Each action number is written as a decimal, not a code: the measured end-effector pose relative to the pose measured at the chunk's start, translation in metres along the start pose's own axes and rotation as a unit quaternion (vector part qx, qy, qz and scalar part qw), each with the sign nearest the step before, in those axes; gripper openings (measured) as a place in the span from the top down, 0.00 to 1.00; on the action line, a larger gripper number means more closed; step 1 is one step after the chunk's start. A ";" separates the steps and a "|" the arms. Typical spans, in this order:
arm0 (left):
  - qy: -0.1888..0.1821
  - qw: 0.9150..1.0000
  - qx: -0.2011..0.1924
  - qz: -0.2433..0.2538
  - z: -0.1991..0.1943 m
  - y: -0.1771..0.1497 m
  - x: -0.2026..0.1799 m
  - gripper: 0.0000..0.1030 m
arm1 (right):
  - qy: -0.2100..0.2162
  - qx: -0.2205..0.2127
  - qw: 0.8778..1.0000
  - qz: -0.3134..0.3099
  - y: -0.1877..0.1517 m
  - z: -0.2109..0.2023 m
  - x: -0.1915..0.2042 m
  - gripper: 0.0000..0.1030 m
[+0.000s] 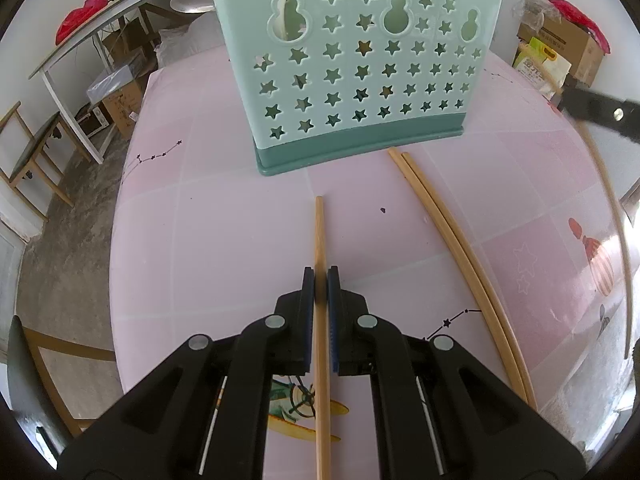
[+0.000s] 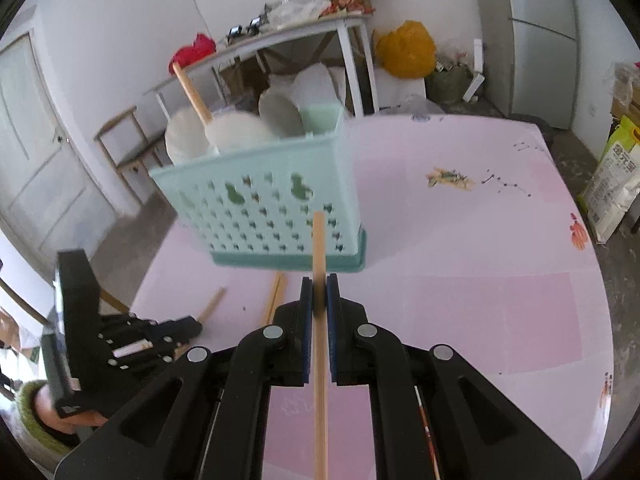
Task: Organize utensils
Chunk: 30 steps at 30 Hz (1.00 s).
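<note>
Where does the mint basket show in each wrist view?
Left wrist: basket top centre, close, starred wall facing the camera.
Right wrist: basket centre-left, further off, spoons inside.
Shared landmark: pair of chopsticks lying on the pink table just before its base.

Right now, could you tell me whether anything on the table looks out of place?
Yes: two chopsticks lie loose on the pink table beside the green basket, not in it. One chopstick already inside leans askew.
</note>
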State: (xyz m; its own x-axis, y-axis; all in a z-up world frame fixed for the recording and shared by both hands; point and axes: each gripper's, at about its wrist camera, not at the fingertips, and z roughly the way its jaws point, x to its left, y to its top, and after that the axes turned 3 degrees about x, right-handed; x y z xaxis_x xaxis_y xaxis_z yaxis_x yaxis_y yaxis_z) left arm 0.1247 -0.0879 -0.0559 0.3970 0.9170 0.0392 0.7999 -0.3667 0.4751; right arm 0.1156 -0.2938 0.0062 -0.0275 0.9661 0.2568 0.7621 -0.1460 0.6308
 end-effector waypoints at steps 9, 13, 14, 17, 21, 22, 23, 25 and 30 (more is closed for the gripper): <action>0.002 1.000 -0.001 0.001 0.000 0.000 0.000 0.95 | 0.011 -0.019 1.000 0.009 0.003 -0.017 -0.003 0.93; 0.003 1.000 -0.002 0.002 0.000 0.000 0.000 0.95 | 0.017 -0.021 1.000 0.012 0.000 -0.018 -0.002 0.93; 0.003 1.000 -0.002 0.002 0.000 -0.001 0.000 0.95 | 0.019 -0.021 1.000 0.014 -0.001 -0.019 -0.003 0.93; 0.003 1.000 -0.002 0.003 0.000 -0.001 0.000 0.95 | 0.024 -0.022 0.999 0.019 -0.001 -0.019 -0.004 0.93; 0.004 1.000 -0.003 0.004 0.000 -0.001 -0.001 0.95 | 0.029 -0.026 0.999 0.024 0.000 -0.021 -0.006 0.93; 0.004 1.000 -0.003 0.004 0.000 -0.001 -0.001 0.95 | 0.030 -0.027 0.999 0.024 0.000 -0.021 -0.006 0.93; 0.004 1.000 -0.003 0.004 0.000 -0.001 -0.001 0.95 | 0.031 -0.029 0.999 0.025 0.000 -0.022 -0.006 0.93; 0.004 1.000 -0.003 0.004 0.000 -0.001 -0.001 0.95 | 0.033 -0.032 0.999 0.026 0.001 -0.024 -0.006 0.93; 0.005 1.000 -0.004 0.005 -0.001 -0.001 -0.001 0.95 | 0.041 -0.050 0.998 0.027 0.005 -0.032 -0.007 0.93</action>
State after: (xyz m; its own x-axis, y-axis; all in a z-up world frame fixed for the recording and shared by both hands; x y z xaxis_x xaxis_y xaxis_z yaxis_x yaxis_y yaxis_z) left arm 0.1229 -0.0881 -0.0560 0.4008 0.9146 0.0526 0.7923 -0.3749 0.4814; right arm 0.0995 -0.3083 0.0309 -0.0447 0.9362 0.3486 0.6958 -0.2212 0.6834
